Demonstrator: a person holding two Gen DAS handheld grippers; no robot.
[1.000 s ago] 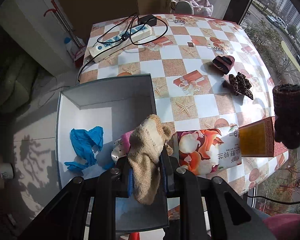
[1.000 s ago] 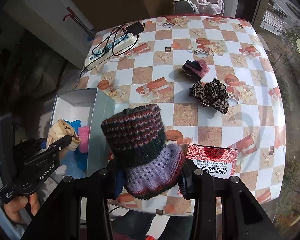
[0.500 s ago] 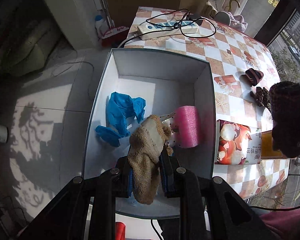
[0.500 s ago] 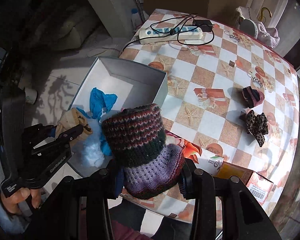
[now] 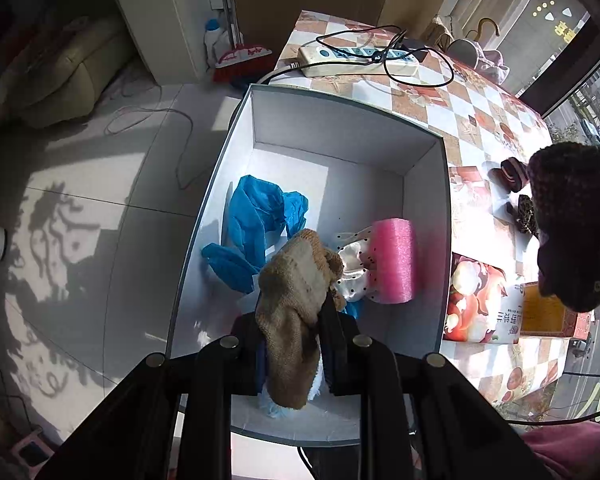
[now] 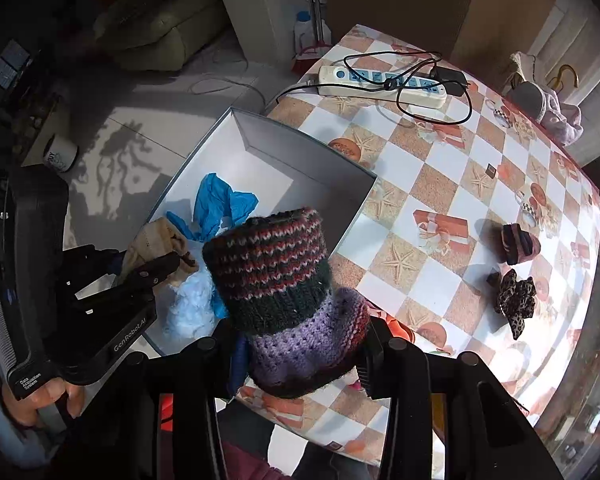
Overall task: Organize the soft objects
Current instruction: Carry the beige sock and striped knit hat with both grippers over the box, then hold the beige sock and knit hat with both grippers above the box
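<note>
The left tongs (image 5: 294, 332) are clamped on a tan sock (image 5: 296, 300), which stands up between the fingers and hangs down below them. They hold it over the near end of an open grey box (image 5: 428, 132) with a white inside. In the right wrist view the same tongs (image 6: 156, 268) show from the side, with the sock (image 6: 156, 240) above the box (image 6: 300, 148).

In the box lie a blue plastic bag (image 5: 260, 216), a pink foam roll (image 5: 392, 260) and a white dotted cloth (image 5: 354, 276); the cloth touches the roll on its left side. A pale blue fluffy piece (image 6: 192, 304) lies near the box's near wall, under the sock.

The right tongs (image 6: 304, 356) are clamped on a knit hat (image 6: 280, 280), striped dark red and green above and purple below. It is held above the counter (image 6: 420, 184) edge, just beside the box's right wall. From the left wrist view the hat (image 5: 572, 216) shows at the far right.

On the checked counter lie a dark pink-lined sock roll (image 6: 516, 240) and, near it, a leopard scrunchie (image 6: 514, 300), both well apart from the box. A power strip (image 6: 384, 84) with a black cable lies at the far end. A printed packet (image 5: 480, 304) lies just beside the box, with an orange carton (image 5: 544, 312) touching it.
</note>
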